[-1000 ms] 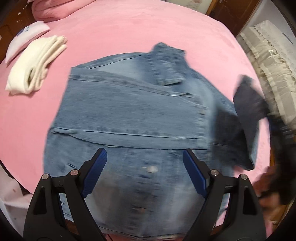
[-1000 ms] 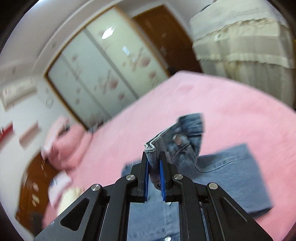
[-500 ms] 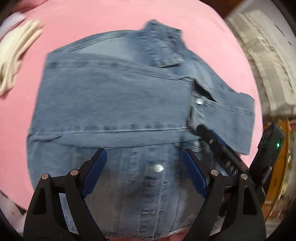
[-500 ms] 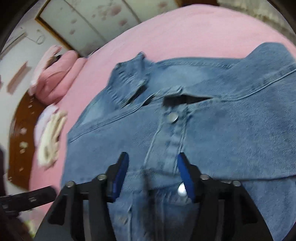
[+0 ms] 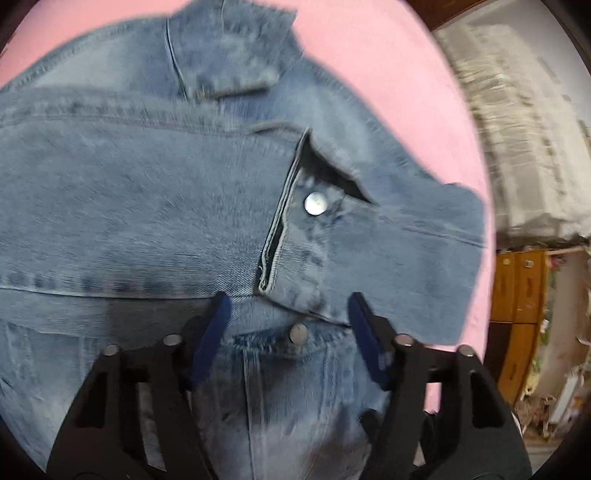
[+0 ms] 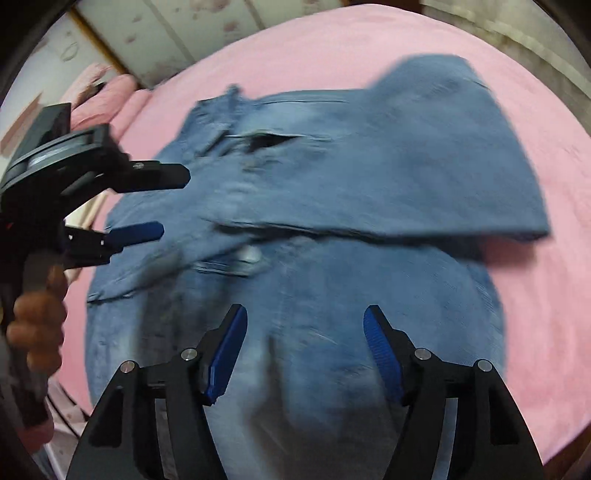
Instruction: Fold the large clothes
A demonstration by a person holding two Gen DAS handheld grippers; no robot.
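A blue denim jacket lies flat on the pink bed, collar at the far end and both sleeves folded across its front. My left gripper hangs just over the buttoned front, beside the cuff of the folded sleeve. Its jaws are closing, and the pads press on nothing. In the right wrist view the jacket fills the middle. My right gripper hovers over its lower front, jaws opening, with nothing held. The left gripper comes in from the left there, held by a hand.
The pink bed cover stretches around the jacket. Pink pillows and wardrobe doors lie beyond the bed. A pale lace cover and a wooden cabinet stand past the bed's right edge.
The right gripper let go of the sleeve cuff, and the sleeve now lies across the jacket. Both grippers have tilted down and come close to the denim. The left jaws have narrowed.
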